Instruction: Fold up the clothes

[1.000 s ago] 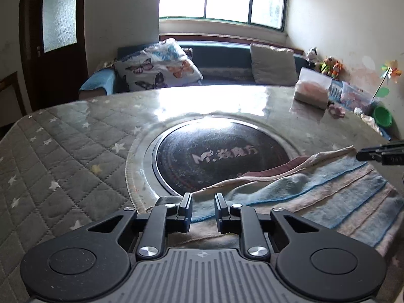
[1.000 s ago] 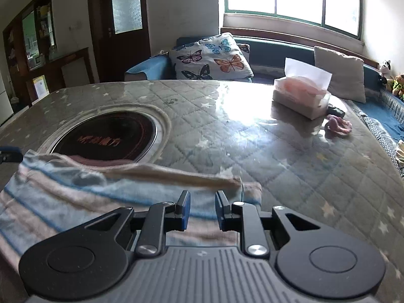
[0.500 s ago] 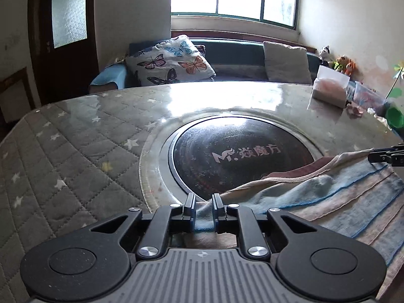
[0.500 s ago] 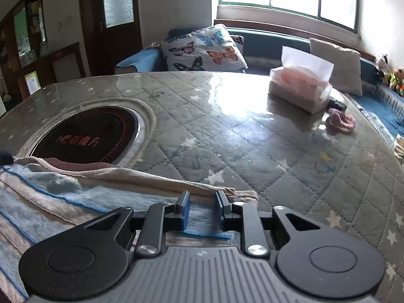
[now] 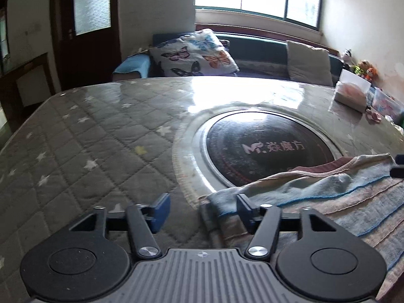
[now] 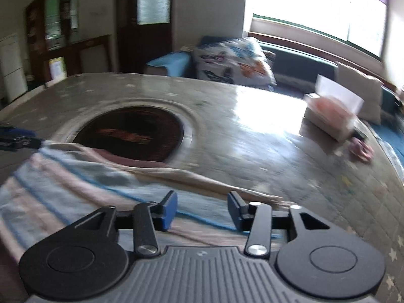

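A striped blue, pink and beige garment lies folded along the near edge of the quilted table, partly over the black round cooktop. My left gripper is open at the garment's left corner, holding nothing. In the right wrist view the garment lies under and left of my right gripper, which is open over its right end. The left gripper's tip shows at that view's left edge. The right gripper's tip shows at the left view's right edge.
A tissue box and a small pink item sit at the table's far right. A sofa with a butterfly pillow stands behind the table, under the window. A dark door is at the back left.
Both grippers were shut on the garment's edge and have opened, letting it go. The garment now rests on the table. Both views have swung; the right one is blurred.
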Available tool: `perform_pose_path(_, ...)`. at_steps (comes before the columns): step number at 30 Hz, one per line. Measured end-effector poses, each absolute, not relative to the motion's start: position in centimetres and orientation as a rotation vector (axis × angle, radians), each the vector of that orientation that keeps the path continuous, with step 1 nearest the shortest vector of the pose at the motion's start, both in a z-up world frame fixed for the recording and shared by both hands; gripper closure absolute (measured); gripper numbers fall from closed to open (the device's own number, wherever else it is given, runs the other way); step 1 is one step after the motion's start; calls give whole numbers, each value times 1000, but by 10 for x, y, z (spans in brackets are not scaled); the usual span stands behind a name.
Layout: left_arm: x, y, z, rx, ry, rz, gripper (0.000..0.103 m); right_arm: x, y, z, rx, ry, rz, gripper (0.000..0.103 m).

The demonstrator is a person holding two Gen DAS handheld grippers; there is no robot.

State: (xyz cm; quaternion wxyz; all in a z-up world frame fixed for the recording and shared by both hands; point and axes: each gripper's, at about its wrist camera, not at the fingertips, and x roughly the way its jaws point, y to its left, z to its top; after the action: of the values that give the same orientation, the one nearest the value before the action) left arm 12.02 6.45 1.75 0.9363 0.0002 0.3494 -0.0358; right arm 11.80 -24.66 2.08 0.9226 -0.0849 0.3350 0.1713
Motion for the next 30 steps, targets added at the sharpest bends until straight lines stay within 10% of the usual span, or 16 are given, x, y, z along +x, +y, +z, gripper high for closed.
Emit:
perform_pose_path(9, 91, 83, 28, -38, 680, -19, 1, 68, -157, 35, -299, 649, 625, 44)
perform_pose_path(21, 70, 105, 26, -119, 681, -10, 0, 4, -35, 18, -558, 602, 941, 49)
perform_pose_path(30, 55, 112, 26, -222, 697, -71, 0, -1, -3, 0, -614, 643, 912, 79)
